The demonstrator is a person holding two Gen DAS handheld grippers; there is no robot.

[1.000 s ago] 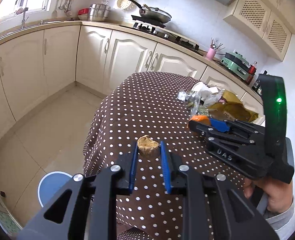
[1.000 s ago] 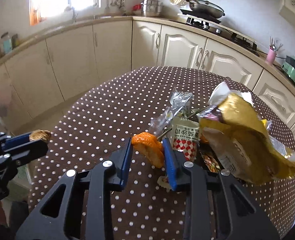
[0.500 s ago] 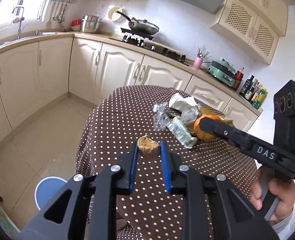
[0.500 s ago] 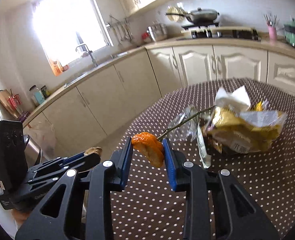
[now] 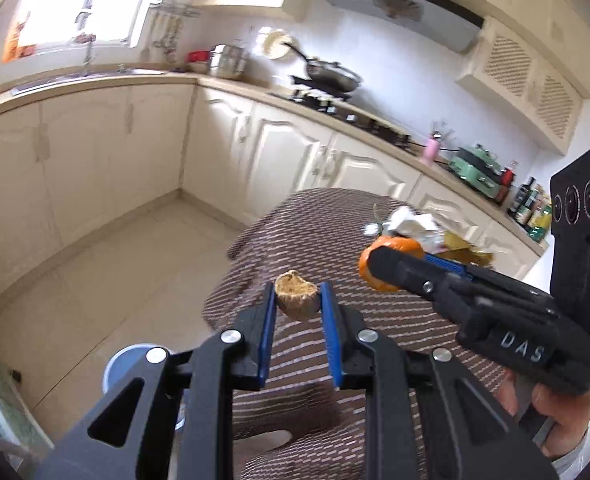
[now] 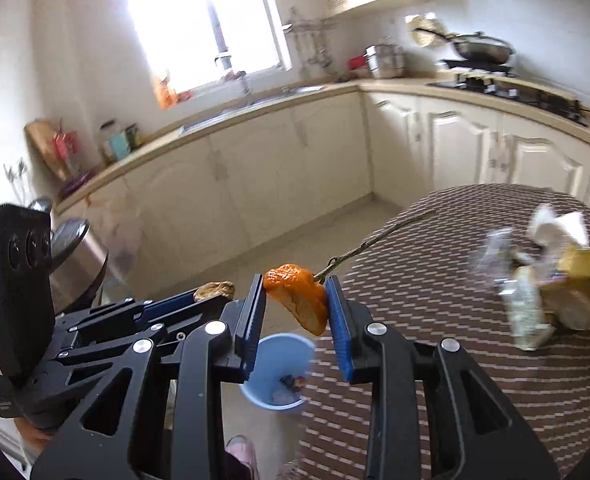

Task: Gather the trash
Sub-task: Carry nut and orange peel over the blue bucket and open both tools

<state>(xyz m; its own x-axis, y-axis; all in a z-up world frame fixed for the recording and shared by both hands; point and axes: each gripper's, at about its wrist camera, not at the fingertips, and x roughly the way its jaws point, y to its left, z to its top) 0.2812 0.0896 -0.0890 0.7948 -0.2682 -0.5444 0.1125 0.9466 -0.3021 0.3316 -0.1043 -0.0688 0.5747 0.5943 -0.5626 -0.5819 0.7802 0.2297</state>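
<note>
Two grippers each pinched a scrap, held up in the air. Left gripper [image 5: 297, 294], jaws narrowly parted, clamped a brown husk [image 5: 297, 295] beside the table [image 5: 335, 240]. Right gripper [image 6: 295, 300] clamped an orange peel [image 6: 298, 300] above the blue bin [image 6: 279, 372]; wrappers [image 6: 555, 292] lay on the table.

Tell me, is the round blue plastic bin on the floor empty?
Not empty. The right wrist view looks into the round blue plastic bin, and a few small pieces lie at its bottom.
</note>
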